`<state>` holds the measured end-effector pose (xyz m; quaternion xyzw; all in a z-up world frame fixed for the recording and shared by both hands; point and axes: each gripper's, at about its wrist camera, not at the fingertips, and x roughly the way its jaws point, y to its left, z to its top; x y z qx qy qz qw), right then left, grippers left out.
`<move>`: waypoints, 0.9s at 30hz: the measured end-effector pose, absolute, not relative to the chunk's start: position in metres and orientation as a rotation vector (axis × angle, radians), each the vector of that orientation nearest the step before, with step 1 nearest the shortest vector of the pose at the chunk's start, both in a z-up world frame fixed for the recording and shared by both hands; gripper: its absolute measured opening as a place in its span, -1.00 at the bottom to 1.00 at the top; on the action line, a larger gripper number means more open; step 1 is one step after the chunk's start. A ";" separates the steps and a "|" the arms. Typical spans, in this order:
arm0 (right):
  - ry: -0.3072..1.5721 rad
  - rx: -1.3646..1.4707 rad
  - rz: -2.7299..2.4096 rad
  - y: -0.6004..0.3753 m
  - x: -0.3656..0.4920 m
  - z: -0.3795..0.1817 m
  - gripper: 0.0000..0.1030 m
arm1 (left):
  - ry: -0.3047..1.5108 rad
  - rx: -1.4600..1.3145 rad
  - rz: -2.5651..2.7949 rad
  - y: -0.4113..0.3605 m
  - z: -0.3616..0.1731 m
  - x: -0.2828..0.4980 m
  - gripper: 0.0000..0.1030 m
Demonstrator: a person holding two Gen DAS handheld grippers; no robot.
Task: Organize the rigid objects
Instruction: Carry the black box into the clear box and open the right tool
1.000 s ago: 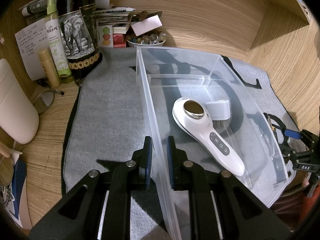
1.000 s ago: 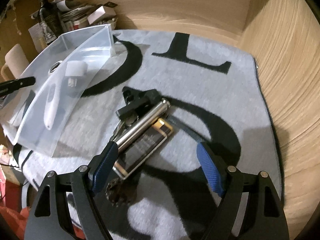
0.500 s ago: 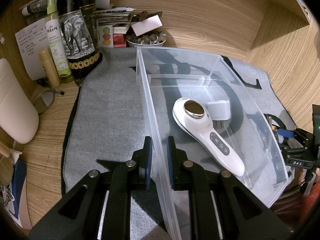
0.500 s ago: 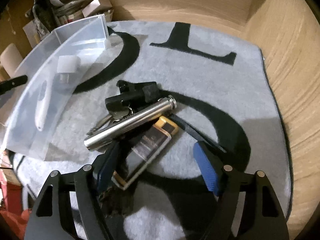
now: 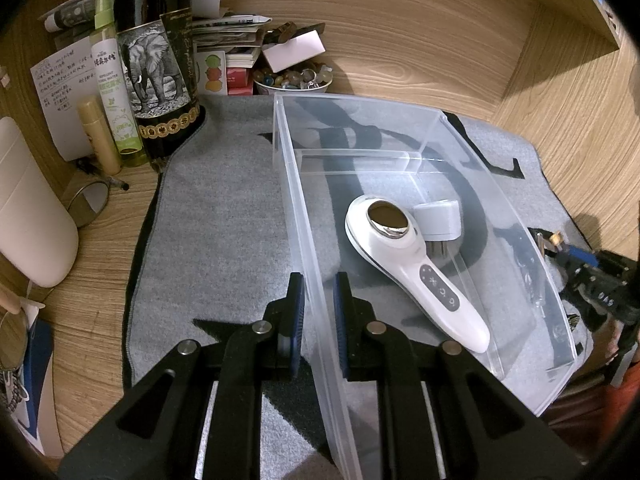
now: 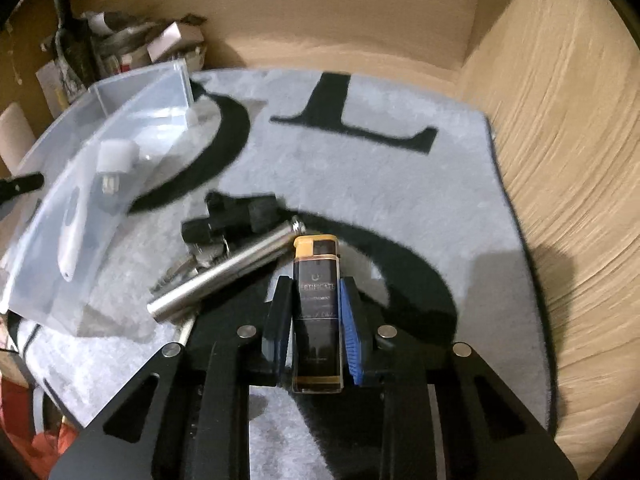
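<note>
Lighter [image 6: 317, 304], black with gold ends, sits lengthwise between my right gripper [image 6: 314, 312] jaws, which are closing on it, pads already against both its sides. It's over the grey mat [image 6: 360, 184] with big black letters. Just left of it: steel tube [image 6: 224, 272] lying diagonal, top end near the lighter's gold cap. Beyond the tube, a black clip-like piece [image 6: 236, 220] with keys [image 6: 188, 268] partly under it; blurred, can't tell more. My left gripper [image 5: 319, 308] is clenched on the near-left wall of the clear plastic bin [image 5: 296, 208], one jaw outside, one inside. In the bin: white handheld device [image 5: 404, 264] with round metal head, lying diagonal, and white plug adapter [image 5: 438, 220] touching its head on the right. Bin stands on the mat, left of the lighter pile. Far left on the bench [image 5: 100, 272]: dark bottle [image 5: 160, 68] with elephant label, green spray bottle [image 5: 114, 80], bowl of beads [image 5: 294, 80], stacked papers.
</note>
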<state>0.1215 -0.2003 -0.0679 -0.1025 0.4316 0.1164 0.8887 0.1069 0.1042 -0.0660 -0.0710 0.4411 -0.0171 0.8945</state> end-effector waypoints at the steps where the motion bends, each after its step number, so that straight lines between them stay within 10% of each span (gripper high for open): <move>1: 0.880 -0.213 0.243 -0.200 0.120 -0.062 -0.58 | 0.915 -0.147 -0.035 0.104 -0.066 0.107 -0.73; 27: 0.644 -0.295 0.569 -0.057 0.114 0.013 -0.58 | 0.910 -0.143 -0.039 0.105 -0.066 0.106 -0.74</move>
